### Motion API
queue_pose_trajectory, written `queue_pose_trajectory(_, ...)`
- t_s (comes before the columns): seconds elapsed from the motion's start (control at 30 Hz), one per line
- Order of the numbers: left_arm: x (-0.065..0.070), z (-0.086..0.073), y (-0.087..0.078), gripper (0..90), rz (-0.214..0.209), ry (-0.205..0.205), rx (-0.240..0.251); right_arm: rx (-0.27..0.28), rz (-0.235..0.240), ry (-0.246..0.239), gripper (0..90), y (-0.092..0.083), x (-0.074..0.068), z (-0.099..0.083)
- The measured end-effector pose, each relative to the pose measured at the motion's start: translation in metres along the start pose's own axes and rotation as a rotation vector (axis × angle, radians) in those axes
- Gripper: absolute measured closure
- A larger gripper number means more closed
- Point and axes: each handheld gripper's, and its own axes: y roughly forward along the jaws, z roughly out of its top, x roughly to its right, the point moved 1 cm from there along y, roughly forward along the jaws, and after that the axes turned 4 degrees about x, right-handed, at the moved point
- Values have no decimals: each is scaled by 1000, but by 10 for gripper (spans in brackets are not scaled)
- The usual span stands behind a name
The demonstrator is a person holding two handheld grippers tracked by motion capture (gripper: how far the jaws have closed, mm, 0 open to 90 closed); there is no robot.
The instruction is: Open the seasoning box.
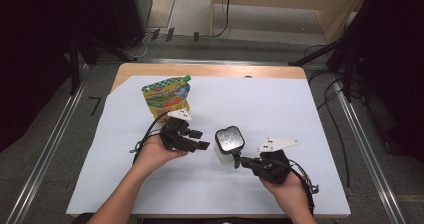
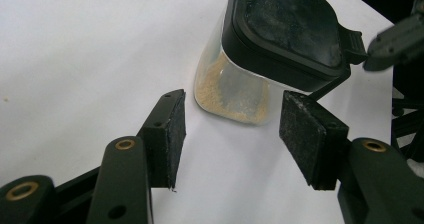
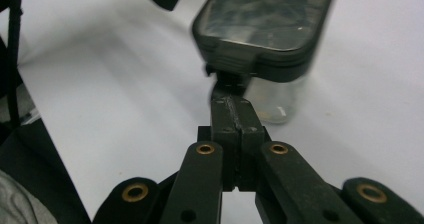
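- High view: a person is working at a table (image 1: 150,69) covered by a white sheet (image 1: 280,114), with a clear jar (image 1: 226,153) standing near the sheet's middle, between the two grippers.
- The jar is carrying a black lid (image 1: 229,138); in the left gripper view a little tan powder (image 2: 220,91) is lying in its bottom.
- The left gripper (image 1: 200,140) is sitting just beside the jar, on the side toward the pouch, its jaws standing apart and gripping nothing.
- In the left gripper view its pads (image 2: 175,134) are lying short of the jar, not touching it.
- The right gripper (image 1: 239,161) is reaching in from the jar's other side, jaws clenched together.
- In the right gripper view the closed tips (image 3: 234,104) are meeting the small tab (image 3: 227,79) at the lid's edge; whether they are pinching it or only touching it I cannot tell.
- A green and yellow pouch (image 1: 167,98) is standing well behind the jar, beyond the left gripper.
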Motion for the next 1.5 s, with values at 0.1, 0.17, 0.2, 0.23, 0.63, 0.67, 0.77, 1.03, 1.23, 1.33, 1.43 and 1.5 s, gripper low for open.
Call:
queue_pose_trajectory(0.1,0,1,1,441,-2,5,7,-1,12,-19,900,4,-5,1)
queue_pose_trajectory(0.17,0,1,3,439,-2,9,3,-5,21,-32,900,8,-9,1)
queue_pose_trajectory(0.2,1,1,3,438,-3,11,1,-10,26,-34,900,10,-11,1)
queue_pose_trajectory(0.23,1,1,4,437,-5,11,0,-14,32,-35,900,12,-12,0)
queue_pose_trajectory(0.63,2,2,1,425,-12,24,7,-54,23,-25,900,34,-9,-5)
queue_pose_trajectory(0.67,2,2,1,425,-13,27,6,-53,34,-23,900,35,-8,-5)
queue_pose_trajectory(0.77,3,2,1,424,-14,28,11,-58,25,-32,900,34,-7,-5)
queue_pose_trajectory(1.03,4,2,1,420,-15,35,5,-64,24,-39,900,32,-3,-6)
queue_pose_trajectory(1.23,5,2,2,419,-16,42,5,-57,-14,1,900,24,11,-7)
queue_pose_trajectory(1.33,5,2,2,419,-16,42,3,-50,-25,21,900,21,19,-8)
queue_pose_trajectory(1.43,6,2,3,418,-16,42,3,-47,-29,34,900,18,24,-8)
queue_pose_trajectory(1.5,6,2,3,417,-17,42,3,-47,-31,43,900,18,26,-8)
